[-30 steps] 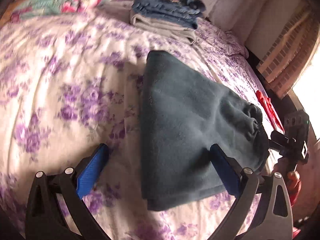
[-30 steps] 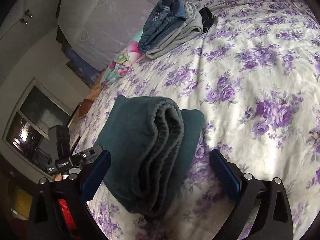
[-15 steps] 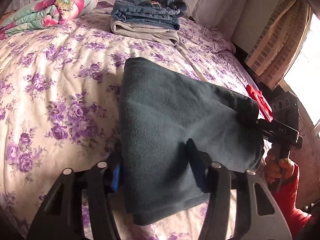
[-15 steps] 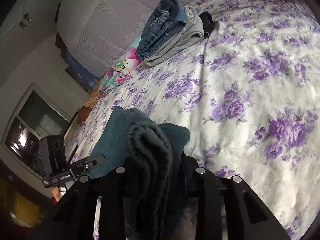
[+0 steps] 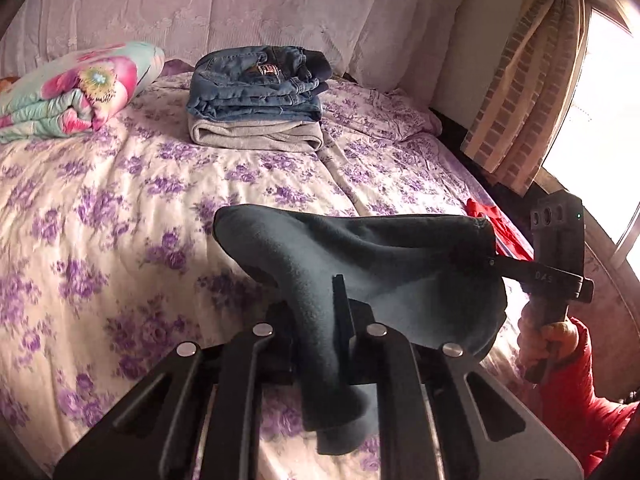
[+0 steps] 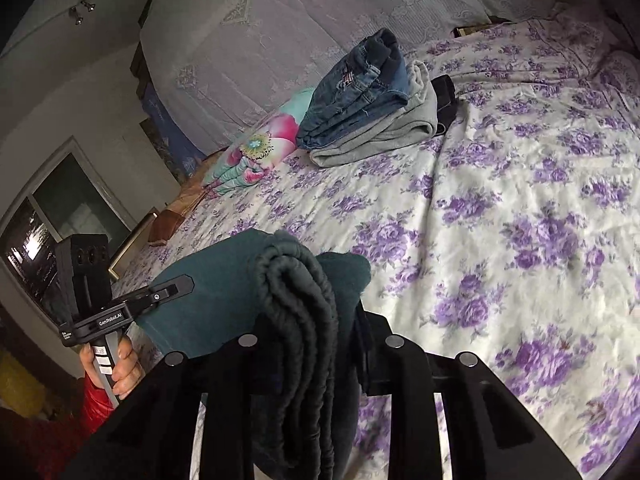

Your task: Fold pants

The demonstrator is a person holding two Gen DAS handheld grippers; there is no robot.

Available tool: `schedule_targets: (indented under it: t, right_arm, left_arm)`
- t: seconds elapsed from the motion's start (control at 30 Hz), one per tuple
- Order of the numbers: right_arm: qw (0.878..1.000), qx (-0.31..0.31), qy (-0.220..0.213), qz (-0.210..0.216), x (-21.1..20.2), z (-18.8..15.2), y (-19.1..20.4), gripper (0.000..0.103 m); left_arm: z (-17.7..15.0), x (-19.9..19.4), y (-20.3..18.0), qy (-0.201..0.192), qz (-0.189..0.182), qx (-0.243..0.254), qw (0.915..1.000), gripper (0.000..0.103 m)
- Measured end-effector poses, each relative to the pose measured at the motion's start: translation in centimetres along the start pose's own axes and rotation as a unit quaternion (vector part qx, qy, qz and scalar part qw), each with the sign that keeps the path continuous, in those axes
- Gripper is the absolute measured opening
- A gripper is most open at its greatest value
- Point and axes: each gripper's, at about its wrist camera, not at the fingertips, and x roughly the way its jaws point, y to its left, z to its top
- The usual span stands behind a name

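Note:
The folded dark teal pants [image 5: 360, 264] hang lifted above the floral bed, held at both ends. My left gripper [image 5: 320, 320] is shut on one end of the bundle. My right gripper [image 6: 316, 344] is shut on the other end, where the gathered waistband [image 6: 296, 300] shows. In the left wrist view the right gripper [image 5: 492, 260] reaches in from the right. In the right wrist view the left gripper [image 6: 188, 280] reaches in from the left. The teal pants [image 6: 224, 280] sag between them.
A stack of folded jeans [image 5: 256, 80] on folded grey pants [image 5: 256, 134] lies at the bed's far side, also in the right wrist view [image 6: 360, 76]. A floral quilt [image 5: 76, 88] lies at far left. A black item [image 6: 444, 96] sits behind the stack. Curtain and window [image 5: 532, 80] stand right.
Both grippers closed from open onto the ends of the folded teal pants and lifted the bundle off the bed. The views now look further toward the headboard.

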Motion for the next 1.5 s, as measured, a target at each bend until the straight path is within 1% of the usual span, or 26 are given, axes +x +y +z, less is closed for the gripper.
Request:
schedule_targets:
  t: [0.07, 0.17, 0.23, 0.37, 0.5, 0.57, 0.63, 0.67, 0.7, 0.73, 0.77, 0.8, 0.83, 0.87, 0.9, 0.93, 1.07, 1.1, 1.13, 1.17, 1.2, 1.3, 1.4, 1.43, 1.47, 1.5]
  right_arm:
    - [1.0, 0.012, 0.02, -0.004, 1.7, 0.9, -1.2, 0.026]
    - [0.998, 0.034, 0.051, -0.012, 4.3, 2.1, -3.1, 0.024]
    - [0.998, 0.039, 0.056, -0.005, 5.0, 3.9, -3.6, 0.024]
    - [1.0, -0.017, 0.015, -0.014, 5.3, 11.5, -2.0, 0.023]
    - [0.994, -0.064, -0.08, -0.023, 5.4, 22.1, 0.0, 0.023]
    - [0.991, -0.06, -0.119, -0.032, 6.6, 27.4, -0.2, 0.023]
    - [0.987, -0.059, -0.125, -0.076, 9.8, 31.5, -1.2, 0.027]
    - [0.985, -0.061, -0.12, -0.108, 11.9, 32.9, -1.9, 0.041]
    - [0.981, -0.06, -0.109, -0.148, 14.3, 33.8, -3.1, 0.051]
    - [0.975, -0.055, -0.091, -0.195, 16.7, 34.1, -4.6, 0.059]
    - [0.973, -0.043, -0.081, -0.213, 18.2, 33.8, -6.0, 0.059]
    - [0.976, -0.024, -0.091, -0.195, 18.6, 33.3, -7.0, 0.059]
    - [0.979, 0.002, -0.105, -0.173, 18.3, 32.9, -8.0, 0.062]
    - [0.981, 0.024, -0.111, -0.154, 17.8, 32.6, -8.5, 0.07]
    - [0.983, 0.041, -0.117, -0.133, 17.2, 32.4, -8.9, 0.071]
    - [0.984, 0.049, -0.127, -0.117, 16.4, 32.2, -9.0, 0.071]
    - [0.978, 0.045, -0.172, -0.109, 13.0, 30.9, -7.2, 0.072]
    - [0.973, 0.043, -0.195, -0.113, 11.8, 30.0, -6.5, 0.075]
    - [0.967, 0.042, -0.22, -0.118, 10.6, 28.7, -5.6, 0.086]
    - [0.961, 0.042, -0.243, -0.128, 9.6, 27.3, -4.9, 0.096]
    - [0.954, 0.04, -0.262, -0.139, 9.0, 25.5, -4.2, 0.099]
    - [0.939, 0.0, -0.285, -0.193, 9.4, 19.2, -2.2, 0.1]
    - [0.921, -0.046, -0.274, -0.274, 12.4, 12.0, -1.6, 0.1]
    - [0.927, -0.05, -0.242, -0.282, 13.8, 11.0, -2.1, 0.1]
    - [0.937, -0.031, -0.184, -0.296, 14.5, 11.7, -2.3, 0.099]
    - [0.936, -0.014, -0.152, -0.318, 14.9, 12.1, -2.6, 0.099]
  left_arm:
    - [1.2, 1.8, 0.8, 0.017, 0.007, -0.003, 0.9998, 0.012]
    - [2.4, 5.1, 3.3, 0.054, 0.002, -0.042, 0.9976, 0.012]
    - [4.0, 5.8, 4.0, 0.056, -0.002, -0.045, 0.9974, 0.012]
    - [10.6, 6.1, 3.1, 0.013, 0.03, 0.006, 0.9995, 0.011]
    - [21.0, 6.1, 2.3, -0.086, 0.092, 0.063, 0.9901, 0.011]
    - [25.4, 7.0, 3.3, -0.114, 0.11, 0.051, 0.986, 0.014]
    - [29.2, 9.3, 5.7, -0.124, 0.134, 0.018, 0.983, 0.019]
    - [30.3, 10.9, 7.1, -0.119, 0.156, -0.003, 0.9805, 0.042]
    - [31.0, 13.2, 8.6, -0.099, 0.184, -0.018, 0.9777, 0.073]
    - [31.0, 16.6, 10.8, -0.059, 0.215, -0.039, 0.9741, 0.079]
    - [30.5, 18.7, 12.2, -0.031, 0.228, -0.054, 0.9717, 0.075]
    - [29.6, 20.8, 13.8, 0.006, 0.236, -0.074, 0.969, 0.074]
    - [28.2, 22.1, 15.1, 0.015, 0.199, -0.096, 0.9753, 0.075]
    - [27.5, 21.7, 15.6, -0.003, 0.184, -0.112, 0.9766, 0.078]
    - [27.1, 21.2, 15.8, -0.013, 0.186, -0.118, 0.9753, 0.084]
    - [27.0, 20.7, 15.8, -0.017, 0.186, -0.117, 0.9754, 0.084]
    - [26.4, 17.3, 14.1, -0.049, 0.201, -0.101, 0.9731, 0.083]
    - [26.1, 16.1, 13.4, -0.063, 0.206, -0.094, 0.9719, 0.083]
    - [25.3, 14.5, 12.1, -0.083, 0.216, -0.083, 0.9693, 0.083]
    - [24.5, 13.3, 11.4, -0.099, 0.224, -0.076, 0.9667, 0.088]
    - [23.7, 12.7, 10.2, -0.111, 0.231, -0.07, 0.9641, 0.095]
    - [19.5, 10.9, 6.8, -0.144, 0.246, -0.047, 0.9573, 0.098]
    - [14.3, 10.6, 4.8, -0.16, 0.253, -0.047, 0.9529, 0.098]
    - [12.2, 10.8, 4.5, -0.17, 0.268, -0.051, 0.947, 0.098]
    - [11.5, 11.3, 4.5, -0.164, 0.277, -0.036, 0.9461, 0.098]
    - [10.8, 11.7, 4.3, -0.15, 0.29, -0.017, 0.945, 0.098]
